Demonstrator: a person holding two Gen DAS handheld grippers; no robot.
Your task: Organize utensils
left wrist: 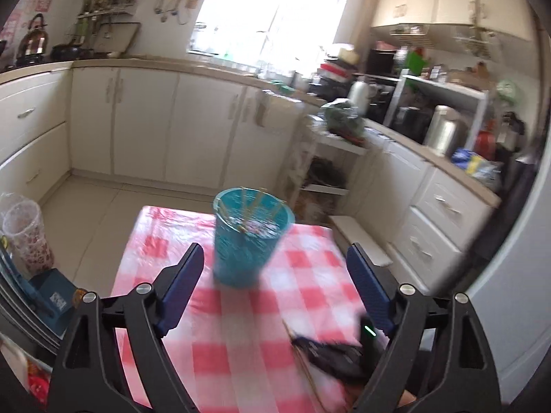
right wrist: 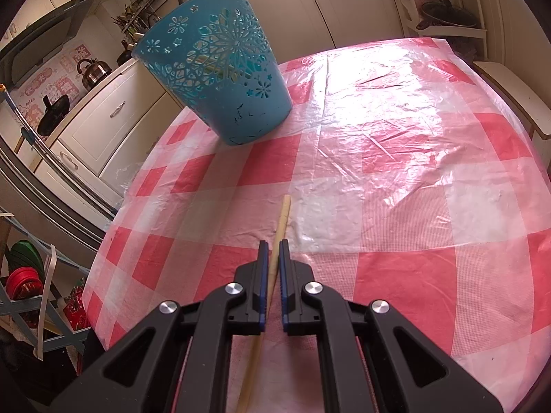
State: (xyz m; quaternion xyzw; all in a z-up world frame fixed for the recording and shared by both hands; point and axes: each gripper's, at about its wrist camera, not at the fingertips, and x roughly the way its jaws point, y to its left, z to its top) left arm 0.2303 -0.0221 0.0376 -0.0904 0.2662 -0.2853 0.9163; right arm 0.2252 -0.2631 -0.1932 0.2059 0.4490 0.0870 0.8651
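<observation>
A blue perforated basket [left wrist: 251, 241] stands on the red-and-white checked table [left wrist: 220, 351] with several wooden chopsticks leaning inside it. My left gripper [left wrist: 275, 247] is open wide just short of the basket, with nothing between its pads. In the right wrist view the same basket [right wrist: 220, 69] is at the table's far left. My right gripper [right wrist: 273, 242] is shut on a single wooden chopstick [right wrist: 284, 210], which pokes out ahead of the pads low over the cloth [right wrist: 378, 172]. That gripper shows blurred at the lower right of the left wrist view [left wrist: 330, 354].
White kitchen cabinets [left wrist: 155, 120] and tiled floor lie beyond the table's far edge. A clear plastic container [left wrist: 24, 234] stands off the table to the left. A low rack with red items [right wrist: 27, 282] is at the left, and a white bench [right wrist: 509, 96] at the right.
</observation>
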